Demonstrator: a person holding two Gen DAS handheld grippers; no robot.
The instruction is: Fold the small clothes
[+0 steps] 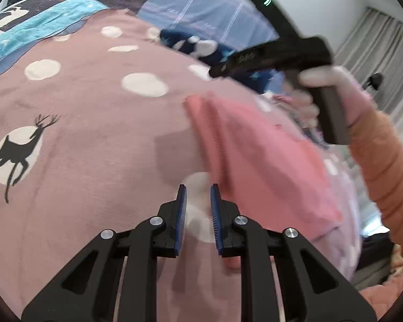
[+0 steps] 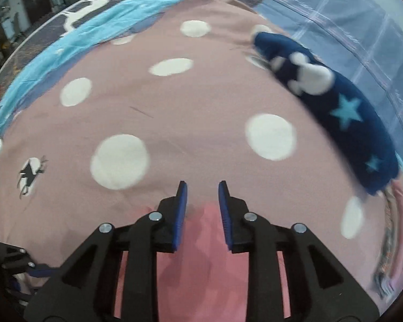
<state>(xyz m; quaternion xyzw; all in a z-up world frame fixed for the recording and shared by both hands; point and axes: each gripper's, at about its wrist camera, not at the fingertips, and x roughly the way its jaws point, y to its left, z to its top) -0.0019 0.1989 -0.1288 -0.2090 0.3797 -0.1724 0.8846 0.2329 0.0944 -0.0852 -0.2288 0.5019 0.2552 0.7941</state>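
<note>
A small pink garment (image 1: 255, 155) lies folded on the dusty-pink bedspread (image 1: 94, 139), to the right in the left wrist view. My left gripper (image 1: 198, 190) is open and empty, just left of the garment's near edge. The right gripper's black body (image 1: 276, 56) hovers above the garment's far end, held by a gloved hand. In the right wrist view my right gripper (image 2: 202, 187) is open and empty, with the pink garment (image 2: 201, 255) below and behind its fingers. A navy garment with stars (image 2: 335, 102) lies at the right.
The bedspread (image 2: 174, 112) has white dots and a deer print (image 1: 16, 150). A light blue quilt edge (image 2: 67, 40) runs along the far left. A blue checked pillow (image 1: 209, 8) lies at the back. Grey curtains (image 1: 384, 53) hang at the right.
</note>
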